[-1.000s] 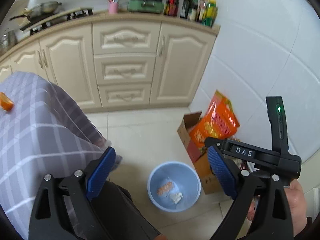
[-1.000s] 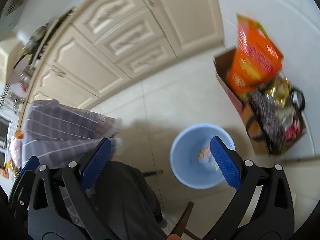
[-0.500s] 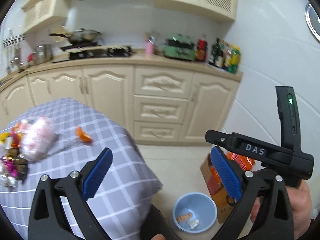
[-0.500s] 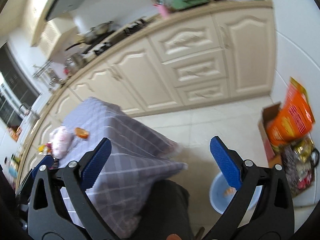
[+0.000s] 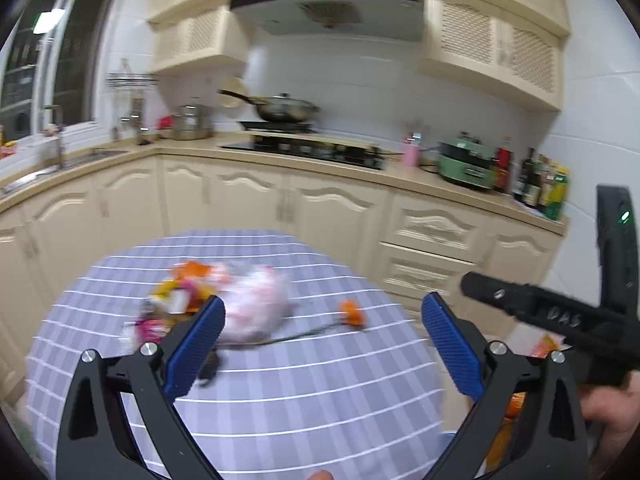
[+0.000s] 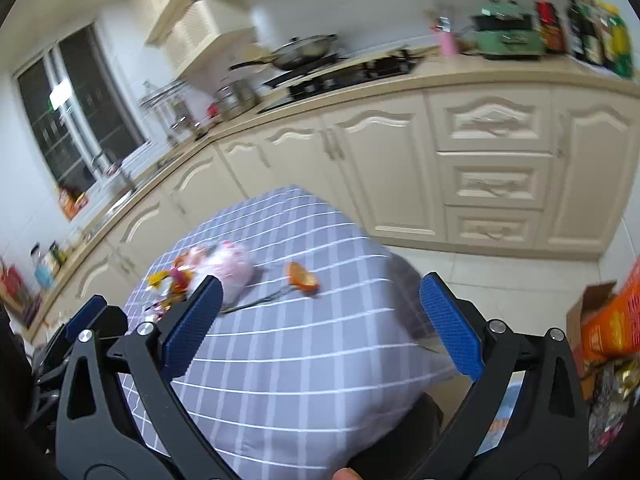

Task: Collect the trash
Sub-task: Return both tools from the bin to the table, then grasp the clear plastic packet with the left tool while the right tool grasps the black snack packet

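trash: orange peel (image 6: 303,277) lies alone mid-table toward the right edge; thin stem (image 6: 256,301) runs from it to the pink bag (image 6: 234,266); wrappers (image 5: 172,304) heaped just beyond, near the left edge
left gripper (image 5: 320,336): jaws wide apart, nothing between
right gripper (image 6: 318,320): jaws wide apart, empty
step: likely reaching for the next piece
how: take the peel first, it sits clear; come down over it, pinch without catching the tablecloth (image 6: 304,360)
around: cupboards (image 6: 492,168), stove with wok (image 5: 284,110), cardboard box (image 6: 596,312) on floor at right
in the way: nothing over the peel; stem and bag lie close
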A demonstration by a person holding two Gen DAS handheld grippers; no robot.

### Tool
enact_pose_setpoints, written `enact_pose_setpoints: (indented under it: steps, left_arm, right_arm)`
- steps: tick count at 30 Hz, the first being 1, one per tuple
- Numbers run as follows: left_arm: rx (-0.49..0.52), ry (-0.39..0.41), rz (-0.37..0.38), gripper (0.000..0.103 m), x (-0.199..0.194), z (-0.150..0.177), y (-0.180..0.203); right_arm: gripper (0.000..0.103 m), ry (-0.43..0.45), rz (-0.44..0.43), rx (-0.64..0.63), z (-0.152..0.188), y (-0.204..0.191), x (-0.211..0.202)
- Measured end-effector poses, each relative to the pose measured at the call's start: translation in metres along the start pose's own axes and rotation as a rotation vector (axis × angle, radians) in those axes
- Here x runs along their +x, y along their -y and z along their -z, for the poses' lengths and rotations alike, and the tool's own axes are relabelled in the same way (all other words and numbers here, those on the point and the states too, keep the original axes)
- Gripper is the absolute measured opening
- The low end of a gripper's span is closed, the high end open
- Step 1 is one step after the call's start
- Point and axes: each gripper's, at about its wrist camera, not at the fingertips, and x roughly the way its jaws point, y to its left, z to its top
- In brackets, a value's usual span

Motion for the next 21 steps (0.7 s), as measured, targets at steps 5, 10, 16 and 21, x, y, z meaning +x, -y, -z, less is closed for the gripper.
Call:
enact_pose_setpoints:
  steps: [5, 10, 16, 21]
  left_arm:
    - [-0.06, -0.021, -0.138, 0.097, -0.008, 0.015, -0.057]
    - [-0.1, -0.084, -0.243, 0.097, -0.004, 0.035, -0.106]
    - [-0.153, -0.205, -0.274, 0.096, 0.026, 0.054, -0.142]
    - [-0.176, -0.286, -0.251, 0.096, 0.057, 0.057, -0.152]
  right_arm:
    - [0.097, -0.054, -0.064, -0.096, 0.004, -0.051, 0.028]
    - [0.097, -0.139, -0.115, -0.179, 0.02, -0.093, 0.064]
    - [0.097, -0.199, -0.123, -0.199, 0.032, -0.109, 0.091]
    - [0.097, -0.238, -0.114, -0.194, 0.04, -0.112, 0.108]
